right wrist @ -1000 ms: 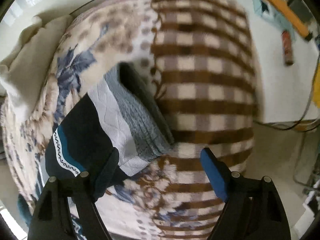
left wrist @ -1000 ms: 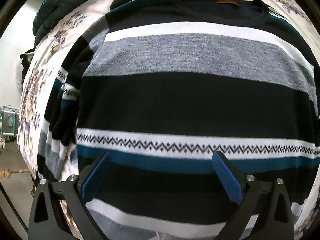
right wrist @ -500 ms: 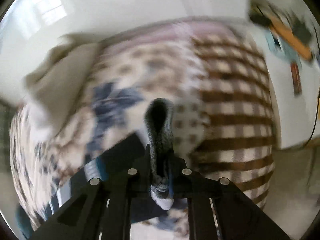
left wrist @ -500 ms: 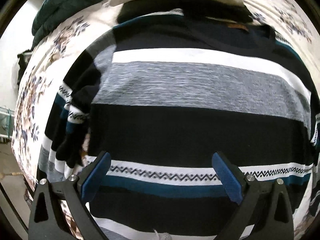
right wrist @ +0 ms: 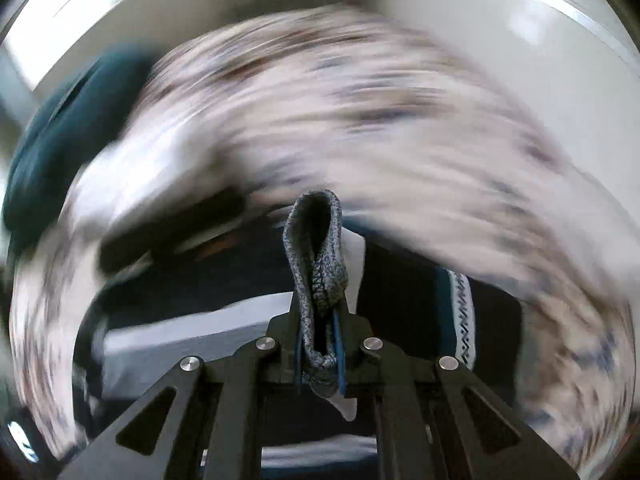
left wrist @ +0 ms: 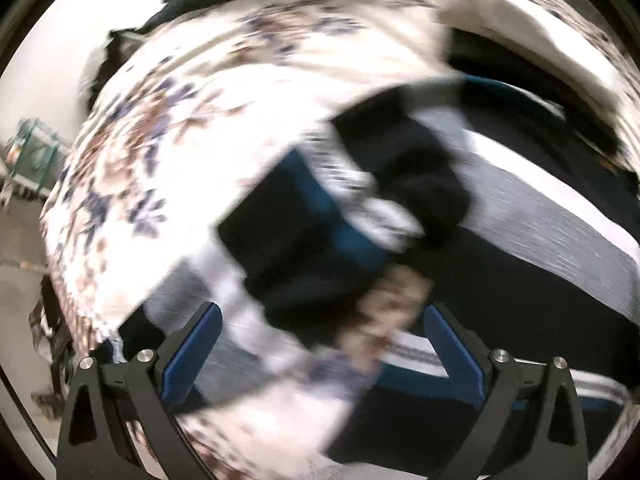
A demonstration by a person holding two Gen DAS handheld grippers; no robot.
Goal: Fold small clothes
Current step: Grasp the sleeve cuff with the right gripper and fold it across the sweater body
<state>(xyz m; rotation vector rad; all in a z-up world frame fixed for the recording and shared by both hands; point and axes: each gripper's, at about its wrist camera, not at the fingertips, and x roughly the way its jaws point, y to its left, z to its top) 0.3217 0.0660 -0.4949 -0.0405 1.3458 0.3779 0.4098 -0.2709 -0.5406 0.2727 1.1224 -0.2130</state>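
On the floral bedspread [left wrist: 168,132] the striped sweater [left wrist: 540,240] lies spread, its sleeve [left wrist: 304,224] angling up-left ahead of the left gripper [left wrist: 320,350] — jaws wide apart, nothing between them, the nearer tool. The right gripper [right wrist: 318,344] is clamped on the grey cuff [right wrist: 316,256], lifted over the body. No containers in view.

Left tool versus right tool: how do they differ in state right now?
The left tool is open, its blue pads wide apart and holding nothing; the right tool is shut on a grey knit sweater cuff. The left tool points at the sweater's loose sleeve on the floral bedspread; the right tool has fabric pinched and sticking up between its pads. Both views are motion-blurred.
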